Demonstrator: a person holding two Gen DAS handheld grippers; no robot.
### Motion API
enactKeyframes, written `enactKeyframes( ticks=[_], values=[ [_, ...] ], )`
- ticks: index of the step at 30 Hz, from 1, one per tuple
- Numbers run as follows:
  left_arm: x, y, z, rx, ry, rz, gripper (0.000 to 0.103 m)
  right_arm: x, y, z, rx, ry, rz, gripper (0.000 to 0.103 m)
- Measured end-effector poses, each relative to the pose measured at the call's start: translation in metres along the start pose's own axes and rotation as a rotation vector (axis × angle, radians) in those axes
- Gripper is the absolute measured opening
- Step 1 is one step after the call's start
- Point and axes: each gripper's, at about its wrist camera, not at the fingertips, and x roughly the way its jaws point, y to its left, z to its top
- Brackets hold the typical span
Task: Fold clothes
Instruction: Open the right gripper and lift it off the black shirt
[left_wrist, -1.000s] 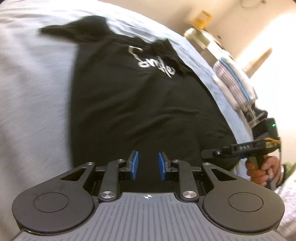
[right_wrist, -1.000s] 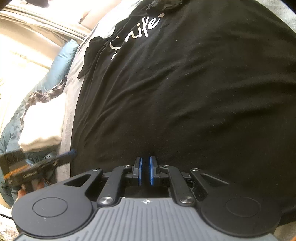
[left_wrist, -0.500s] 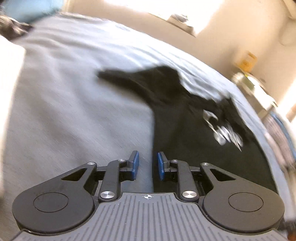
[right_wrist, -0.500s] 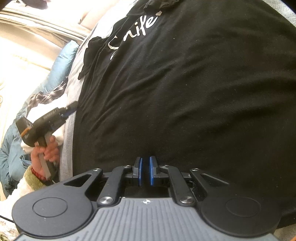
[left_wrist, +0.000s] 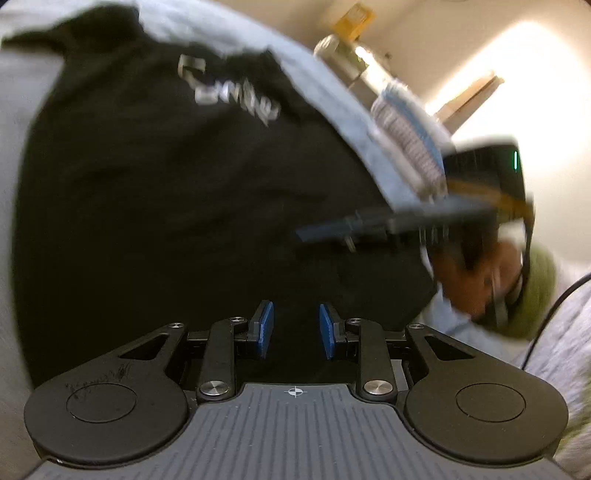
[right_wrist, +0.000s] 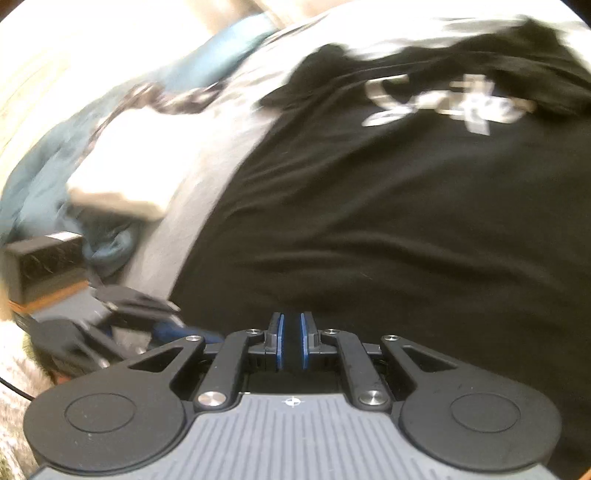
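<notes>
Left wrist: one black T-shirt (left_wrist: 184, 192); left hand-held gripper (left_wrist: 296, 329) agape, empty; right (right_wrist: 291, 341) apparently pinching hem.

This is looking like a bedroom in a home. A bed (left_wrist: 332, 110) with a pale grey sheet is filling most of both views, and a black T-shirt (left_wrist: 184, 184) is lying spread on it. A teal duvet (right_wrist: 33, 177) is bunching along one edge beside a folded white cloth (right_wrist: 147, 158). A stack of folded laundry (left_wrist: 410, 147) is sitting at the other edge. Cream walls (left_wrist: 443, 37) are catching bright daylight behind a cluttered bedside shelf (left_wrist: 354, 55).
</notes>
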Motion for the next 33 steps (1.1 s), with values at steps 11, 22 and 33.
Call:
enactKeyframes(
  ticks=[11,22,33],
  values=[
    [0.021,-0.016,-0.031,0.037,0.083,-0.019,0.027,0.016,-0.066,0.090,0.040,-0.140,-0.172,0.000],
    [0.022,-0.012,-0.033,0.041,0.083,-0.031,0.027,0.052,0.009,0.071,-0.303,0.122,0.068,0.000],
    [0.021,-0.011,-0.035,0.043,0.087,-0.044,0.027,0.077,0.008,0.130,-0.239,0.016,0.049,0.002]
  ],
)
